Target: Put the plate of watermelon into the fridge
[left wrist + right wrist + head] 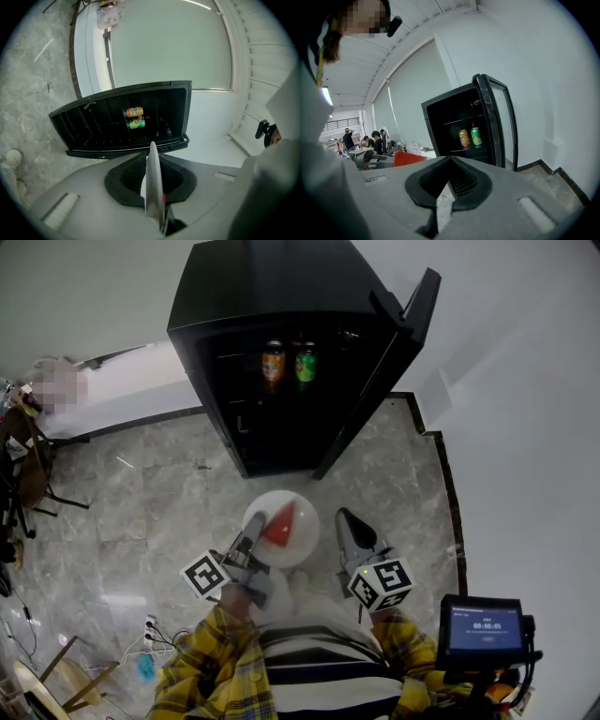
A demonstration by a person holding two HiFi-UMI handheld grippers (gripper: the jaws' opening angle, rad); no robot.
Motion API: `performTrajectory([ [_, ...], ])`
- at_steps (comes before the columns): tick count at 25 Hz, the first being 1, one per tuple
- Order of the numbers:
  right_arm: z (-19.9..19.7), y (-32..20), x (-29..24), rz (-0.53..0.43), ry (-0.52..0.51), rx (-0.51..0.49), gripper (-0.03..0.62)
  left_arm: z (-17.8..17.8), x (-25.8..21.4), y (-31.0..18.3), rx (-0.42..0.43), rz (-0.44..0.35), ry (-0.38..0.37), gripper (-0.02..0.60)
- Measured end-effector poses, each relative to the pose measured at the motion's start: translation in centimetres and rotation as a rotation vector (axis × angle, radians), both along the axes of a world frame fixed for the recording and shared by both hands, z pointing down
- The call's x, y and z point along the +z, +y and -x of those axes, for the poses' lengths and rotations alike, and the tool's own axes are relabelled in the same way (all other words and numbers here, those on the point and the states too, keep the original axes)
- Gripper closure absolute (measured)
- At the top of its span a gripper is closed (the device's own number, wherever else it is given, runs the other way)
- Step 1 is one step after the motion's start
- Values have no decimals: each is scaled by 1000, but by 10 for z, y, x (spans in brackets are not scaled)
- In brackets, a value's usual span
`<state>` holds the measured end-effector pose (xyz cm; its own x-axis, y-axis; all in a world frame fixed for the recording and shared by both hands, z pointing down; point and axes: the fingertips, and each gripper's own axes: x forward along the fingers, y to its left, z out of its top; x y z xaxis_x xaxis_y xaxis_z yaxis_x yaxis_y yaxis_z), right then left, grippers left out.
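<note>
A white plate carrying a red watermelon wedge hangs above the marble floor in front of the black fridge. My left gripper is shut on the plate's near-left rim. In the left gripper view the plate stands edge-on between the jaws. The fridge door is swung open to the right. My right gripper is beside the plate on its right, shut and holding nothing. In the right gripper view the watermelon shows to the left of the jaws.
An orange can and a green can stand on a fridge shelf. A small screen is at lower right. A chair and floor cables lie left. People sit at desks far off.
</note>
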<state>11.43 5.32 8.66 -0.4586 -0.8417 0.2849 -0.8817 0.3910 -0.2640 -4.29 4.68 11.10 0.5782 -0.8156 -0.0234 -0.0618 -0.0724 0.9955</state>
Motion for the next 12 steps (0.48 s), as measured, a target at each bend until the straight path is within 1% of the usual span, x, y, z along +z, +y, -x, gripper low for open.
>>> performTrajectory([
  [4, 13, -22, 6, 4, 20, -4, 597, 10, 10, -18, 6, 2, 0, 551],
  [7, 24, -36, 12, 7, 17, 2, 597, 19, 19, -30, 14, 6, 9, 551],
  [12, 33, -64, 40, 23, 14, 1, 597, 29, 46, -66, 11, -8, -6, 551],
])
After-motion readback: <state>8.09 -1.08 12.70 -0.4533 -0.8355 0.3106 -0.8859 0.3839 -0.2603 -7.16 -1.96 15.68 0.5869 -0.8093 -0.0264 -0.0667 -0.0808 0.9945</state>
